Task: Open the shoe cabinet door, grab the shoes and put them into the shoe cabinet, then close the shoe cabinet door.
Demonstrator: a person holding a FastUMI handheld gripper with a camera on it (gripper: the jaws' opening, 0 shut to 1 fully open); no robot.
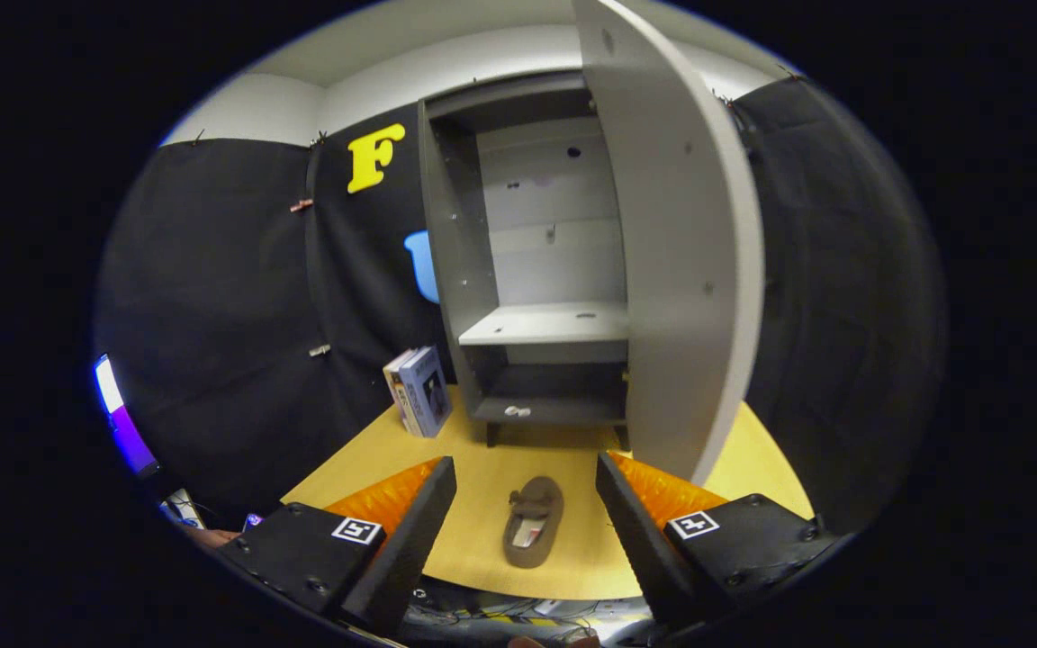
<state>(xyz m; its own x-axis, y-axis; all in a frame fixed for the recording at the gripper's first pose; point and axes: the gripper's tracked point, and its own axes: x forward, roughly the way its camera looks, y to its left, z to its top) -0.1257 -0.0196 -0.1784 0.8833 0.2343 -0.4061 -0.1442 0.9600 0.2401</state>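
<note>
We see the gripper [526, 486] with its two fingers spread wide apart, holding nothing, poised above the near part of a light wooden tabletop [473, 540].

Between the fingers, lying flat on the wood, is a brown slip-on shoe [534, 522], its long axis running from near to far, the opening showing a pale insole. It touches neither finger.

Beyond the shoe stands a grey shoe cabinet [500, 270] on short legs at the far side of the table. Its pale grey door [680, 270] is swung open toward us on the right and hangs over the table just beyond the right finger. Inside we note a light shelf [545, 324] about halfway up and a darker bottom compartment, where a small white object [517, 411] lies; we cannot tell what it is.

Left of the cabinet, just beside its foot, a blue-and-white cardboard box [419, 391] stands upright on the table. Farther left and nearer, off the table, a glowing purple-white screen edge [122, 414] shows.
</note>
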